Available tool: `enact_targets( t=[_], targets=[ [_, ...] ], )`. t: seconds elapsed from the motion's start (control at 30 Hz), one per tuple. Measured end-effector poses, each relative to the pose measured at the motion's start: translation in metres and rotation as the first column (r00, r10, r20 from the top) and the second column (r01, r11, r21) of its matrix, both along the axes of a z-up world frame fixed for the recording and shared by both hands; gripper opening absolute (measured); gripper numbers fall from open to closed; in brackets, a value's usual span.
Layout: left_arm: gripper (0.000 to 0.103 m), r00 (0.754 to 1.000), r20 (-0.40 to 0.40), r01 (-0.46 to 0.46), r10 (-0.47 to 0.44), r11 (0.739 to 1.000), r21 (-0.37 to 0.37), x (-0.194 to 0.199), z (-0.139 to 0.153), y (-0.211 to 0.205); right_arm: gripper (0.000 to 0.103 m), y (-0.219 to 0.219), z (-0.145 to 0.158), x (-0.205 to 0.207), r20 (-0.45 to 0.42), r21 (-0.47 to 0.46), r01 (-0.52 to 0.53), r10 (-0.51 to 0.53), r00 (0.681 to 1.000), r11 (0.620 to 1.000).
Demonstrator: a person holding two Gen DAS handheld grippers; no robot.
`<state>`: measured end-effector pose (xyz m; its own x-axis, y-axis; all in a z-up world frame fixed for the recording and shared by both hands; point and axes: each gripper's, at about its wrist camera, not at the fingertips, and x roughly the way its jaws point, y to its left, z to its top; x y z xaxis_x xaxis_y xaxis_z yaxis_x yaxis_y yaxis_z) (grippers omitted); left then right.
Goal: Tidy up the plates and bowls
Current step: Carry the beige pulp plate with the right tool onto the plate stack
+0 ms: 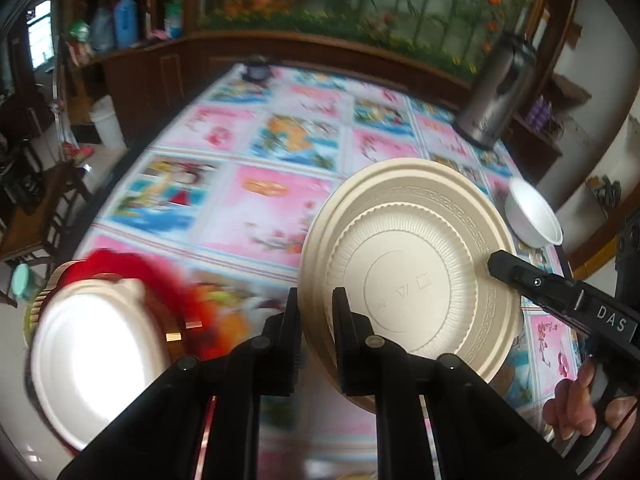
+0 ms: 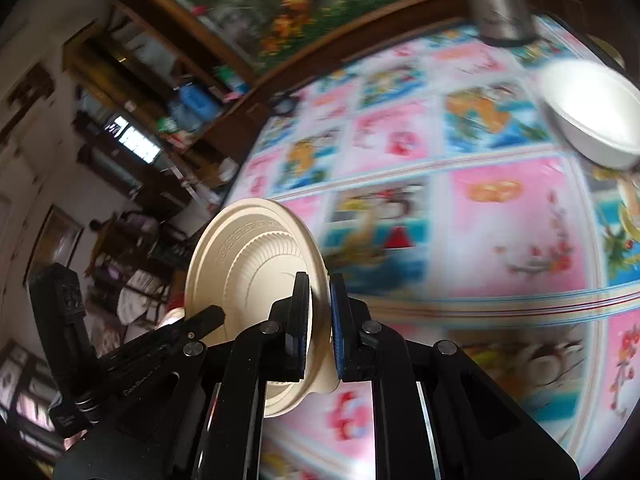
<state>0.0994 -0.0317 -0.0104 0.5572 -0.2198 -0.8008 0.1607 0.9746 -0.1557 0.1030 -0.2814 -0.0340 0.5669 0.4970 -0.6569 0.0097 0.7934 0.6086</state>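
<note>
A beige ribbed plate (image 1: 412, 256) is held on edge above the table, underside toward the left wrist camera. My left gripper (image 1: 318, 300) is shut on its near rim. My right gripper (image 2: 320, 292) is shut on the opposite rim of the same plate (image 2: 244, 264); it shows in the left wrist view (image 1: 494, 260) at the plate's right edge. A white bowl (image 1: 534, 214) sits on the table at the right, also in the right wrist view (image 2: 592, 114). A white plate (image 1: 96, 364) lies at the lower left on a red-patterned thing.
The table carries a bright pink and blue picture cloth (image 1: 260, 208). A steel thermos (image 1: 498, 92) stands at the far right, a small dark cup (image 1: 256, 68) at the far edge. Wooden cabinets and chairs stand to the left.
</note>
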Motion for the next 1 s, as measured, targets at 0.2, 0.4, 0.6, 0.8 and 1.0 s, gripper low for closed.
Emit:
enact_targets(
  t=[0.2, 0.4, 0.6, 0.8, 1.0],
  targets=[
    [0.013, 0.992, 0.065, -0.109, 0.107, 0.993, 0.036, -0.029, 0.022, 0.078, 0.010, 0.084, 0.021, 0.000, 0.036, 0.006, -0.128, 0.127, 0.991, 0.992],
    [0.012, 0.971, 0.071, -0.234, 0.230, 0.970, 0.060, -0.045, 0.020, 0.150, 0.010, 0.170, 0.013, 0.006, 0.011, -0.003, -0.242, 0.242, 0.970, 0.970],
    [0.012, 0.963, 0.027, -0.269, 0.268, 0.962, 0.055, -0.041, 0.001, 0.178, 0.010, 0.220, -0.008, 0.008, -0.039, -0.050, -0.290, 0.288, 0.957, 0.956],
    [0.013, 0.961, -0.011, -0.276, 0.277, 0.959, 0.057, -0.038, -0.016, 0.187, 0.010, 0.233, -0.019, 0.012, -0.069, -0.081, -0.290, 0.285, 0.956, 0.954],
    [0.016, 0.949, -0.028, -0.310, 0.314, 0.946, 0.096, -0.039, -0.027, 0.196, 0.010, 0.244, -0.023, 0.010, -0.073, -0.114, -0.297, 0.290, 0.954, 0.948]
  ],
)
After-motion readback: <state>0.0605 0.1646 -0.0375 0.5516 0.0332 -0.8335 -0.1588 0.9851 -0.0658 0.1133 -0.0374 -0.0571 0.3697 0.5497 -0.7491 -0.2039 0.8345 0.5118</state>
